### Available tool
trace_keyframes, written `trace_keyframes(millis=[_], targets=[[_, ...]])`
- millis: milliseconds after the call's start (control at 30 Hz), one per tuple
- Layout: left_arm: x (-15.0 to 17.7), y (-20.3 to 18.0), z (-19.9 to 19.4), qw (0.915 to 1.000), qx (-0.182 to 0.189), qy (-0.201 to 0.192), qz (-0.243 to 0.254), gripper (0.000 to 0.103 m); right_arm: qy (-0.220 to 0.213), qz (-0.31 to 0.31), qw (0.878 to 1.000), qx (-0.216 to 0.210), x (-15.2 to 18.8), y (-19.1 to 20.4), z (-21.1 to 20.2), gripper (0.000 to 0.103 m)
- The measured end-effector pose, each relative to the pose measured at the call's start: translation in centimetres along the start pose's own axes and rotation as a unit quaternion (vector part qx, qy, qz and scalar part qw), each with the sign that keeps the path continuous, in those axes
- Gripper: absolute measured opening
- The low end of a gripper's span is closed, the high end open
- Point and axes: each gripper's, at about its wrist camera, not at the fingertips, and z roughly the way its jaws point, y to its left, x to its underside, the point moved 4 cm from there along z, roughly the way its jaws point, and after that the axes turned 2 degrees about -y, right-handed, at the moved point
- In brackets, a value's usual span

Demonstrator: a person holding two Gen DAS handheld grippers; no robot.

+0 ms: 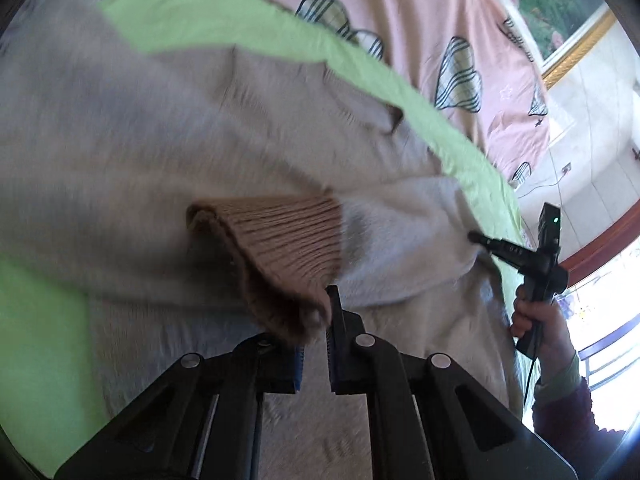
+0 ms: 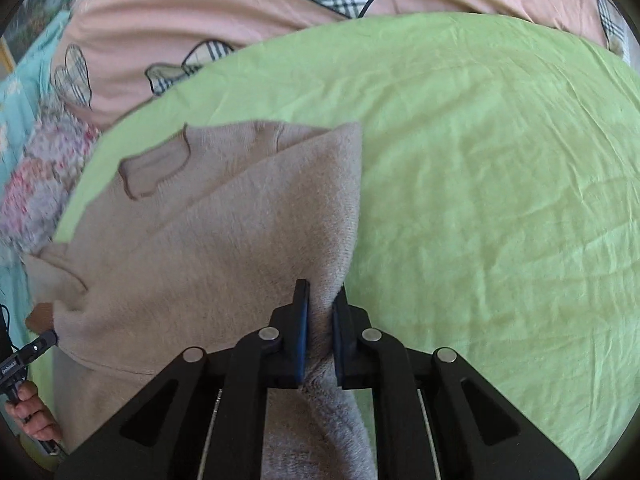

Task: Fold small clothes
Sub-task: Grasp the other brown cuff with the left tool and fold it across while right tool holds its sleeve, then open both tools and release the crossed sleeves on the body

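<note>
Left claw [image 1: 320,320] pinching sweater [image 1: 160,160] cuff [image 1: 280,236]; right claw [image 2: 320,312] pinching its edge, body lying ahead-left.

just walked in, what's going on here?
A person with a handheld gripper in each hand is folding a beige knit sweater on a green sheet. The left gripper is shut on the ribbed cuff of a sleeve, held up over the body of the garment. The right gripper is pinching a bunched fold of the knit at the sweater's edge. The fold isn't laid flat yet. A pink patterned quilt lies behind.
</note>
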Motion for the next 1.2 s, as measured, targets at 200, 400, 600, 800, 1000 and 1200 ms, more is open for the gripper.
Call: trace_keyframes(millis=[200, 400, 600, 800, 1000, 1200], targets=[[-1.7, 1.1, -1.0, 0.9989, 0.02, -0.008, -0.043, 0.059, 0.0, -0.001, 1.0, 0.0, -0.2, 0.0, -0.1, 0.011], [-3.6, 0.9, -1.9, 0.9984, -0.004, -0.039, -0.041, 0.008, -0.001, 0.004, 1.0, -0.005, -0.4, -0.2, -0.4, 0.011], [-1.7, 2.2, -1.0, 0.9969, -0.075, -0.018, -0.013, 0.007, 0.003, 0.003, 1.0, 0.003, -0.1, -0.2, -0.2, 0.011], [-1.1, 2.6, -3.1, 0.9966, -0.079, -0.022, -0.013, 0.017, 0.001, 0.023, 1.0, 0.0, -0.2, -0.4, -0.3, 0.013], [0.6, 4.6, -6.7, 0.9951, -0.085, -0.025, -0.044, 0.054, -0.053, 0.027, 0.998, -0.024, 0.0, 1.1, -5.0, 0.048], [0.4, 5.9, -7.0, 0.9929, -0.087, -0.038, -0.071, 0.054, -0.042, 0.0, 0.997, -0.071, 2.5, 5.7, -5.8, 0.052]])
